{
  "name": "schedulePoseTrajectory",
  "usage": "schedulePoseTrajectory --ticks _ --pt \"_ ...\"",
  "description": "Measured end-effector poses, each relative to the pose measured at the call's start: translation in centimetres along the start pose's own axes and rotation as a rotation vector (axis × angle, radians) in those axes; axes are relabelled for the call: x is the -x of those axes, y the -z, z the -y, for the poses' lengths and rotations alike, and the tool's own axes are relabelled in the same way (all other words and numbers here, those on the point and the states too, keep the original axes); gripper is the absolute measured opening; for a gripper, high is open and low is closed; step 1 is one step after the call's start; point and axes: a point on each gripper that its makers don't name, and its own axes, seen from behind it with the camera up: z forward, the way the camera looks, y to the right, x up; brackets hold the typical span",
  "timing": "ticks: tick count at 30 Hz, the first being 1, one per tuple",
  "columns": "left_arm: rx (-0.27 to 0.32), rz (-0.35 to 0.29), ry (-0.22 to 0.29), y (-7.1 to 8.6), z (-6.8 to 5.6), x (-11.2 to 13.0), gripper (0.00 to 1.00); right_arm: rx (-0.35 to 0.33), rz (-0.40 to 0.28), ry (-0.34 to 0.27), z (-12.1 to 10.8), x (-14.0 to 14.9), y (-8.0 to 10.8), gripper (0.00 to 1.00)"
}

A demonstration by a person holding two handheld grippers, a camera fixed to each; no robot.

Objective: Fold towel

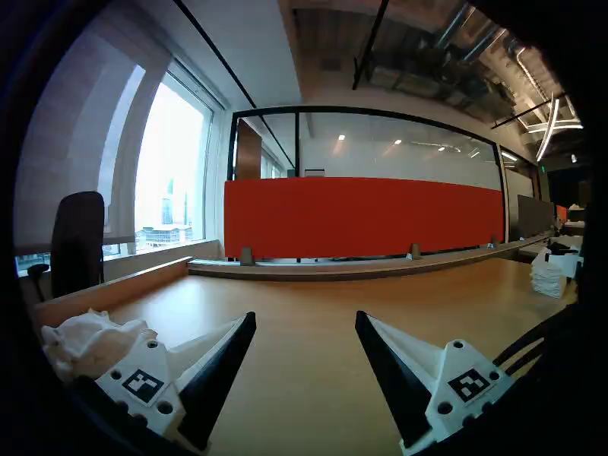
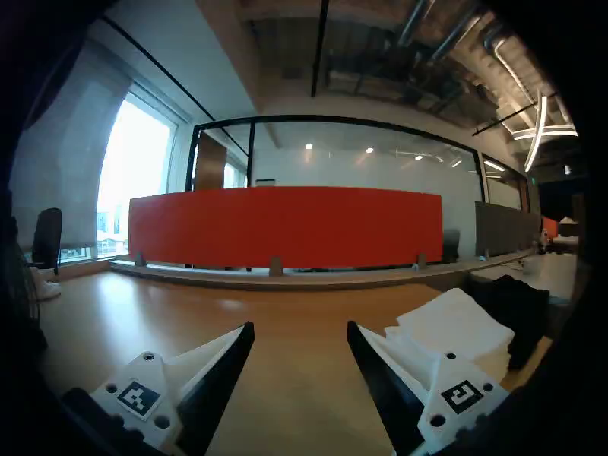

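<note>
You are holding the left gripper (image 1: 304, 315) and right gripper (image 2: 299, 325) open over the desk (image 1: 319, 296) (a crumpled towel (image 1: 87, 338) is lying on it).

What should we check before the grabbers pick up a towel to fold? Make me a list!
1. Left gripper open and holding nothing: ok.
2. Right gripper open and holding nothing: ok.
3. A towel that needs folding is there: ok, a crumpled towel lies on the table.
4. Crumpled towel lined up between the left gripper's fingers: not ok, it sits off to their left side.
5. Bare table ahead for folding: ok.
6. Folded stack out of the right gripper's way: cannot tell, it sits close beside the right-hand finger.
</note>
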Motion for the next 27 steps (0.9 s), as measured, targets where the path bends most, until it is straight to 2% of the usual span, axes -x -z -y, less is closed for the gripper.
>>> schedulePoseTrajectory --ticks 27 --pt "0.000 0.000 0.000 0.04 0.07 0.00 0.97 0.000 0.000 0.000 0.01 0.07 -0.05 0.96"
